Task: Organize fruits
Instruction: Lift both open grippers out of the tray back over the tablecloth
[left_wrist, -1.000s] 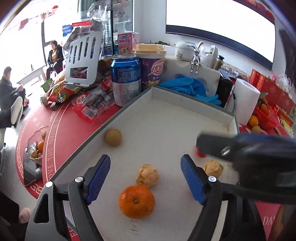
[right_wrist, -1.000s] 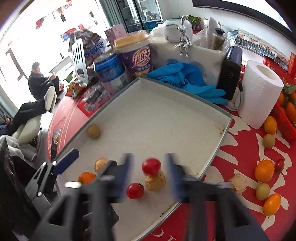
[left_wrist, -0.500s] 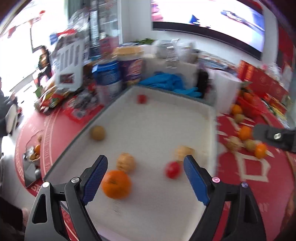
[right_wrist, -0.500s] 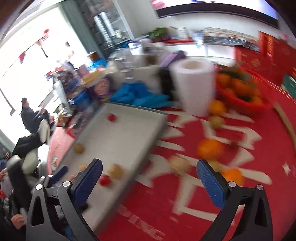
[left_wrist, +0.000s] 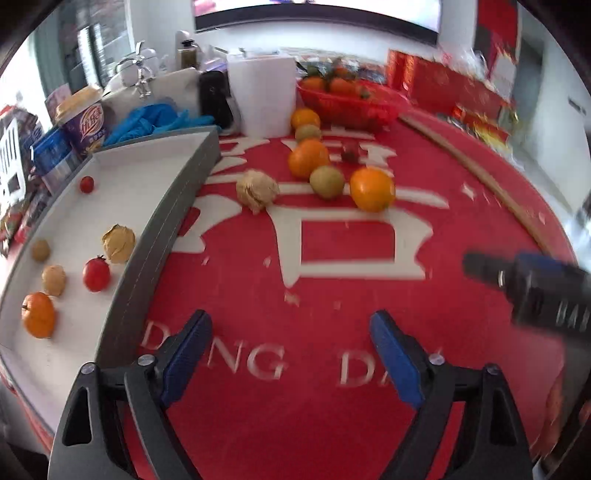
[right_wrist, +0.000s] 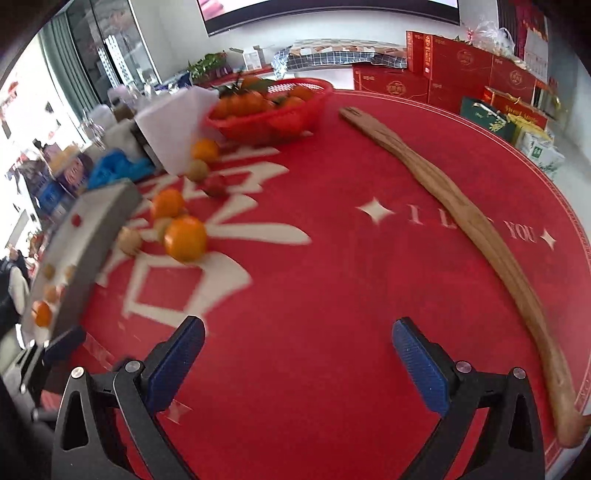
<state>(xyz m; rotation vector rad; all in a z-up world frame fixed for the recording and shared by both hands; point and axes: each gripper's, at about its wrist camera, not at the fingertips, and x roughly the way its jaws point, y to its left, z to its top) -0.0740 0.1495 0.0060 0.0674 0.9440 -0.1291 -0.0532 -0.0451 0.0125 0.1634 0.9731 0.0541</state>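
Both tools over the red desk, nothing between their blue pads.

The left tool (left_wrist: 290, 354) hangs above the red cloth (left_wrist: 332, 295) just right of the grey tray (left_wrist: 155, 236), its jaws opening with only cloth between them; the right tool (right_wrist: 297, 356) is spread wide over bare cloth near a long wooden stick (right_wrist: 461, 218). In the tray lie an orange (left_wrist: 38, 315), two small tomatoes (left_wrist: 96, 274), (left_wrist: 86, 184) and several pale husked fruits (left_wrist: 118, 243). Loose fruit sits in a cluster on the cloth beyond the tray's far corner: oranges (left_wrist: 372, 189), greenish round fruits (left_wrist: 326, 181) and one husked fruit (left_wrist: 257, 189). A red basket (right_wrist: 273, 114) holding oranges stands behind them, next to a white paper roll (left_wrist: 263, 96).
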